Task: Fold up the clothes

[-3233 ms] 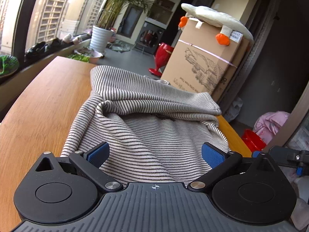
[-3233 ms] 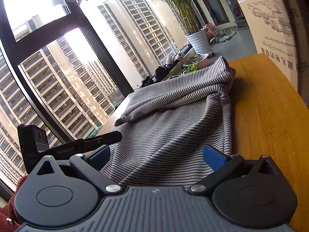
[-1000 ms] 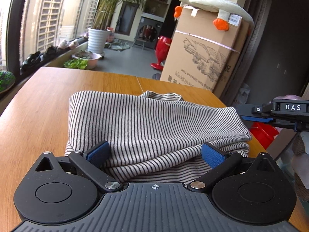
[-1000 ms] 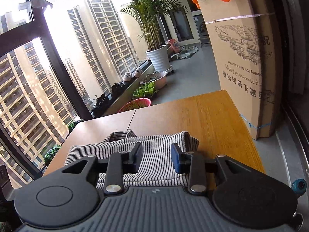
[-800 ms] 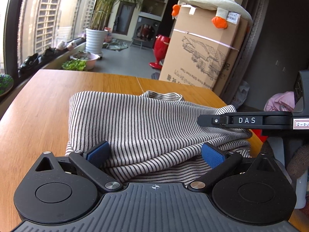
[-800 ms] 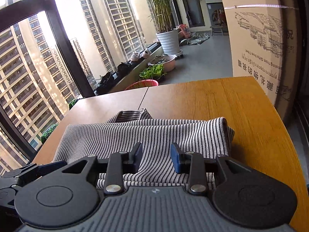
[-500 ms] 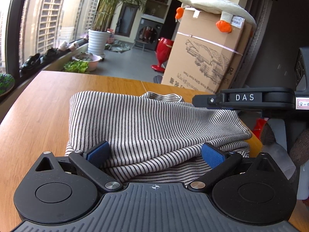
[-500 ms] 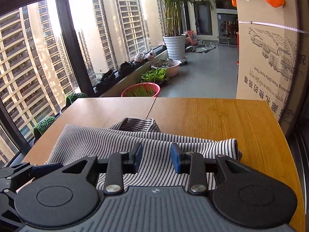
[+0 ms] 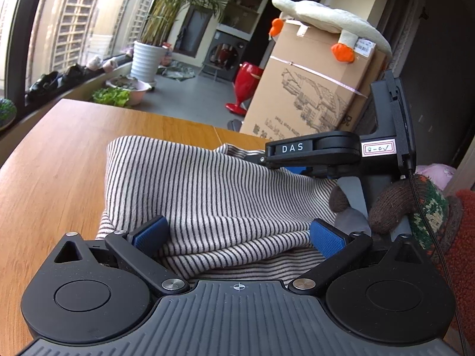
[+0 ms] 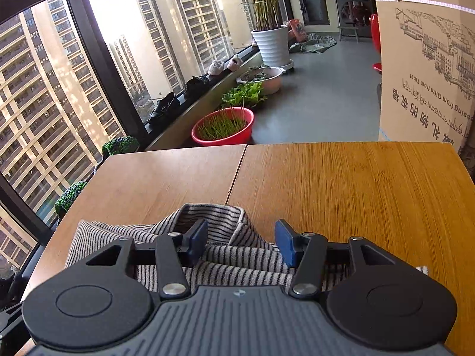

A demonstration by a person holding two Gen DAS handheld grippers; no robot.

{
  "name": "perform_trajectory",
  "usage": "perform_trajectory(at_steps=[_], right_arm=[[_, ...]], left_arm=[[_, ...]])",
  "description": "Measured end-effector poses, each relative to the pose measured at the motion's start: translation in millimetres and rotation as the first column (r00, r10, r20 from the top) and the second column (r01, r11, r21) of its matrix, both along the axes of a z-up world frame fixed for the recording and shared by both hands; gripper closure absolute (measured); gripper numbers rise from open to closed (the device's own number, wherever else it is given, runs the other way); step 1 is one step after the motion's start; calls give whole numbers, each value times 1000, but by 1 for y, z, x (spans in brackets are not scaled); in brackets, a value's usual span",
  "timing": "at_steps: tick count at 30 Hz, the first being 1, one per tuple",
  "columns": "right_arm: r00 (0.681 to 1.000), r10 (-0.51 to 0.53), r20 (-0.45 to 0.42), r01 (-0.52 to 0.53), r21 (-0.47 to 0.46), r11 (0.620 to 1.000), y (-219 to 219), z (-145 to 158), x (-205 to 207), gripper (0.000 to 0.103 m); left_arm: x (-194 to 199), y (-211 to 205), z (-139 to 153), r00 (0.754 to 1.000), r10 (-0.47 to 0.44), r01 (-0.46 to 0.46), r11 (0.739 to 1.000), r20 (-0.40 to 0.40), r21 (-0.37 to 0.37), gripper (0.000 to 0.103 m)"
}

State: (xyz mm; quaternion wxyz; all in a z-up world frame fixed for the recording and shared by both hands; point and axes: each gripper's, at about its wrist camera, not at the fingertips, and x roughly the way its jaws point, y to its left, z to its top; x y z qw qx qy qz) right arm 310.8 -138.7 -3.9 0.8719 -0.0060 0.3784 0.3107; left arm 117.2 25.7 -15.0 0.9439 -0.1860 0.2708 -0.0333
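Note:
A striped grey-and-black garment (image 9: pixel 207 184) lies folded on the wooden table (image 9: pixel 59 154). My left gripper (image 9: pixel 237 234) is open, its blue pads either side of the garment's near edge. In the right wrist view the garment (image 10: pixel 225 237) lies under my right gripper (image 10: pixel 240 241), which is open over the collar end, with nothing in it. The right gripper's body (image 9: pixel 326 151) shows in the left wrist view, held by a gloved hand over the garment's right side.
A large cardboard box (image 9: pixel 311 95) with a plush toy (image 9: pixel 326 23) on it stands beyond the table's far right. A red basin of grass (image 10: pixel 222 127) and a white planter (image 10: pixel 271 46) stand on the floor by the window.
The garment went from a loose heap to a flat fold. My right gripper swung over the garment to its collar end and its jaws opened wider. My left gripper stayed in place, open.

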Motion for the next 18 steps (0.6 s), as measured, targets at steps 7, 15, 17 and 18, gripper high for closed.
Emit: perform_trajectory(at_steps=[7, 15, 17, 18], right_arm=[[998, 37, 49, -43, 136, 990, -21, 39, -34, 97], [990, 133, -37, -122, 215, 969, -70, 19, -124, 98], [992, 128, -25, -118, 243, 963, -76, 7, -131, 99], [993, 119, -22, -109, 257, 960, -79, 6, -133, 99]], left_arm=[[-5, 11, 0, 1000, 4, -2, 998, 23, -68, 0], [-39, 45, 27, 961, 213, -182, 968, 177, -176, 0], [-36, 50, 33, 957, 238, -209, 962, 165, -173, 0], [-31, 53, 34, 961, 237, -212, 962, 142, -169, 0]])
